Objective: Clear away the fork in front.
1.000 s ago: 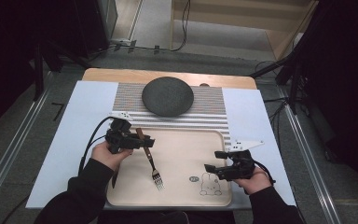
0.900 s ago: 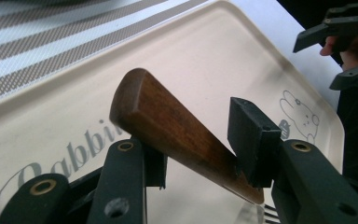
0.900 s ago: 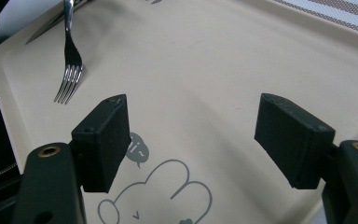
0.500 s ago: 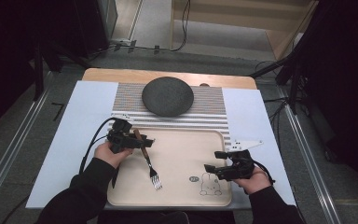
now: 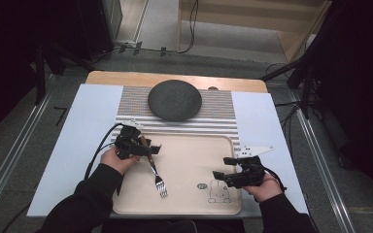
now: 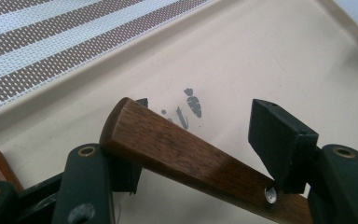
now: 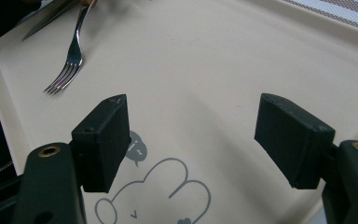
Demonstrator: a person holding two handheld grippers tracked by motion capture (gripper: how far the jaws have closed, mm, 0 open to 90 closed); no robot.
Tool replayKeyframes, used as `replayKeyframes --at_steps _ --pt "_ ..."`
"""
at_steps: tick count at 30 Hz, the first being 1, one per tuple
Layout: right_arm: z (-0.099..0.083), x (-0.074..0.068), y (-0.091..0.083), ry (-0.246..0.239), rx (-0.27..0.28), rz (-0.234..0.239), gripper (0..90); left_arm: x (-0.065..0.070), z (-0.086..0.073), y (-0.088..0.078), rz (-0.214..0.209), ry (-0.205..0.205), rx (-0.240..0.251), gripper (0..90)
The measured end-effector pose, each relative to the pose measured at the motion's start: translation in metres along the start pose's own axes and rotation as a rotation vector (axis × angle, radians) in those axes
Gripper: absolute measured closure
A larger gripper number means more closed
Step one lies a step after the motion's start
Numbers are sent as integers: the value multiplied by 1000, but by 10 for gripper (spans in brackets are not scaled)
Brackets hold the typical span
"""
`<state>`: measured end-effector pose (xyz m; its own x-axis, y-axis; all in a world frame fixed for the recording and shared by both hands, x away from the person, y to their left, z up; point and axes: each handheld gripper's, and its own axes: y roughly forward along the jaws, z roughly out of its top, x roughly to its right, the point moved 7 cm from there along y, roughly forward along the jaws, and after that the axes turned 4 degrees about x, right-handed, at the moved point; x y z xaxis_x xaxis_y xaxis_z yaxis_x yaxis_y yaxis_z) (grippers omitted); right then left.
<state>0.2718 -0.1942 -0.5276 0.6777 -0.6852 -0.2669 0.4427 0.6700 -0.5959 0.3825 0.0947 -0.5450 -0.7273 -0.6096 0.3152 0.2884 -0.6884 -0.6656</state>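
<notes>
Lying on the tray toward its left edge, the fork points its wooden handle between the left gripper's just-opened jaws; the right gripper waits spread, well apart.

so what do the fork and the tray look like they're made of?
Fork: handle looks like dark varnished wood, with visible grain, sheen and a metal rivet; tines look like polished steel, bright and reflective. Tray: probably matte beige plastic, smooth with moulded rounded rim and printed cartoon rabbit.

Jaws apart over the tray — fork beyond.
</notes>
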Motion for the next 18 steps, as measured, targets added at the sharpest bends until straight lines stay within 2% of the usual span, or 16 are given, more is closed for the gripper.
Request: replayKeyframes --at_steps 3,4,9,15,18 --pt "0 0 0 0 0 0 247 -3 0 0 63 48 -1 314" --pt "0 0 0 0 -1 1 247 -4 0 -1 66 50 -1 307" --pt "0 0 0 -1 -1 1 248 -10 2 -4 68 16 3 294" --pt "0 -1 0 0 -1 1 247 -17 9 -16 75 -16 58 277" --pt "0 -1 0 -3 -3 0 248 -20 12 -22 66 -32 74 278"
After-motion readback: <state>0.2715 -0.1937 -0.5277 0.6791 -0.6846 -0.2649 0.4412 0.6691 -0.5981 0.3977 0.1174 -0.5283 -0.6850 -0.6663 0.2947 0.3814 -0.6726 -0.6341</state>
